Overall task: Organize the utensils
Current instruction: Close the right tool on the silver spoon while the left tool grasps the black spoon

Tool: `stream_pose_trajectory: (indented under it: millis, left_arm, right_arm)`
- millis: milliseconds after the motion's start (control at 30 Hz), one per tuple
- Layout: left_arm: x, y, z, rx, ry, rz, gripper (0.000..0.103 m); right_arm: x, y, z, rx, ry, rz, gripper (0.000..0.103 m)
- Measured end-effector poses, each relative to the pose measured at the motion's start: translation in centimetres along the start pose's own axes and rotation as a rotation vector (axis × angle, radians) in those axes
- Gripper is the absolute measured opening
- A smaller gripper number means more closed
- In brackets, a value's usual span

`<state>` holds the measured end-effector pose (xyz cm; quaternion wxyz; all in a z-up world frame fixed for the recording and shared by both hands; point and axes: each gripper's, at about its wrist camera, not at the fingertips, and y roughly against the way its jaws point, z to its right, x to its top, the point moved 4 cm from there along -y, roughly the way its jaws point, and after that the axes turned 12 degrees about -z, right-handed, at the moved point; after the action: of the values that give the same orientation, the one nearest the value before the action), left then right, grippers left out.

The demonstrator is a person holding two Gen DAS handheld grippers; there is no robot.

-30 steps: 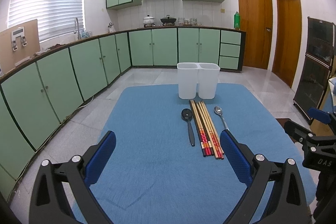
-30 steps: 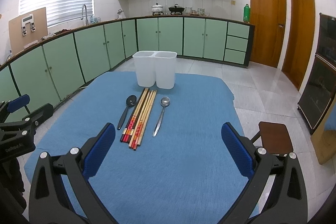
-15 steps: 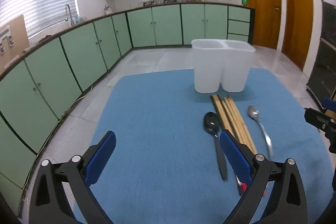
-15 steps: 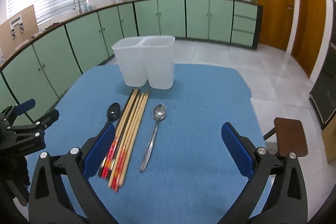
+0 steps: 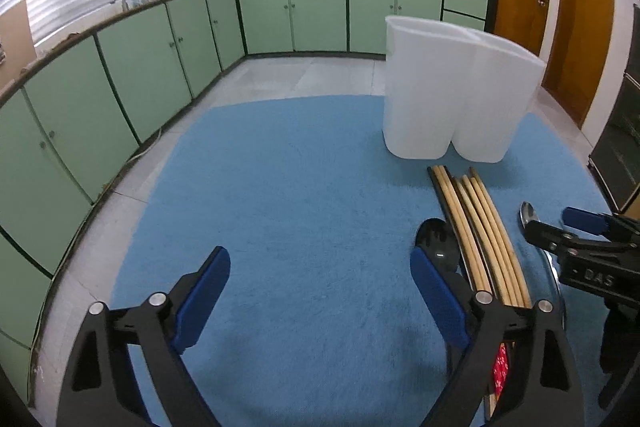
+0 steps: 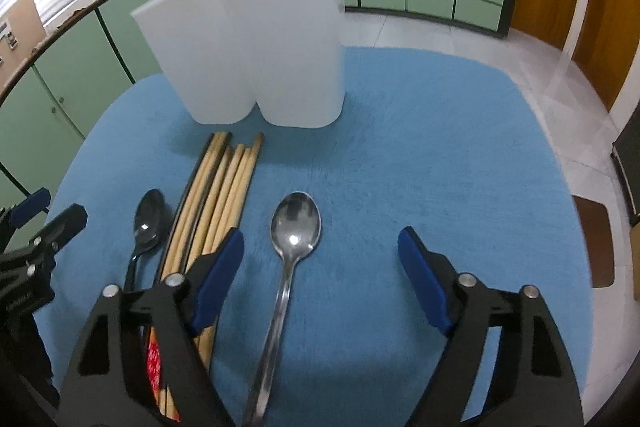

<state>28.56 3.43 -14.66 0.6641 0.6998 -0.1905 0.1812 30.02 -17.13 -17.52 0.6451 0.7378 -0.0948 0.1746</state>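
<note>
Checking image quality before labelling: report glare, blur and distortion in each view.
Left wrist view: fisheye bends the counter line; a small glint on the black spoon; dark vignette corners. Right wrist view: the white holder looms with soft edges; a highlight on the silver spoon; its handle blurs.

The left tool [image 5: 320, 283] has two black, open-framed plastic arms with triangular cut-outs, each tipped by a blue pad [image 5: 438, 297] and fixed with round silver screws. The right tool [image 6: 320, 269] is built the same: black frame, blue pads [image 6: 218, 279], silver screws. Seen from the left camera, its black body carries pale raised letters reading "DAS".
</note>
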Motion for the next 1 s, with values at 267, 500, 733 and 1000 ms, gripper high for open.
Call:
stream_pose_trajectory:
  millis: [267,500,733,1000]
  left_arm:
    - [0.5,-1.2,2.3,-0.067,-0.049,-0.034,0.089]
    - [0.8,-2.2,4.6,-0.084,-0.100,-0.068,0.089]
    - [-0.4,-3.7,4.9,-0.056,-0.117,-0.116,0.090]
    - [0.3,-3.8,2.8,-0.014,-0.097,-0.109,0.091]
  right_arm:
    - [-0.2,0.1,-0.7,-0.033,0.059,0.036,0.031]
    - [-0.4,0.9,1.2,0.005,0.027,0.030,0.028]
    - [-0.1,0.8,1.8,0.005,0.027,0.032,0.028]
    - [0.6,0.5,1.1,-0.045,0.040,0.028,0.029]
